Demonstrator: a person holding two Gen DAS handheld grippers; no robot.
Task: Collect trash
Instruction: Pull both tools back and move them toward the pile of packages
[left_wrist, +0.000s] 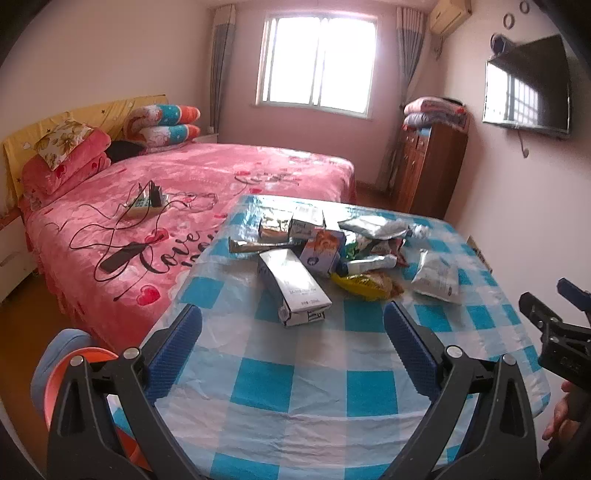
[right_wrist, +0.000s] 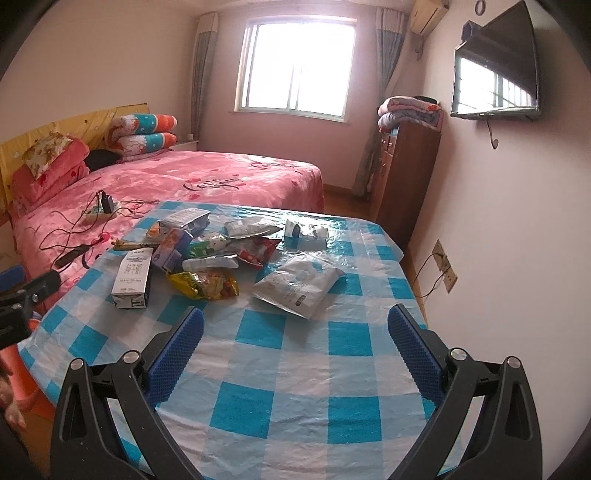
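Note:
A pile of trash lies at the far middle of a table with a blue-and-white checked cloth (left_wrist: 295, 380) (right_wrist: 288, 369). Nearest is a white milk carton (left_wrist: 293, 286) (right_wrist: 133, 280) on its side. Behind it are a purple carton (left_wrist: 321, 251) (right_wrist: 171, 249), a yellow snack wrapper (left_wrist: 364, 284) (right_wrist: 205, 284), a white pouch (left_wrist: 436, 277) (right_wrist: 299, 284) and several other wrappers. My left gripper (left_wrist: 291, 325) is open and empty, just short of the milk carton. My right gripper (right_wrist: 295, 326) is open and empty, just short of the white pouch.
A pink bed (left_wrist: 177, 184) with cables and a power strip (left_wrist: 144, 205) stands left of the table. An orange bin (left_wrist: 74, 387) with a blue liner sits low at the table's left corner. A wooden cabinet (left_wrist: 428, 166) and a wall TV (left_wrist: 528, 88) are at the right.

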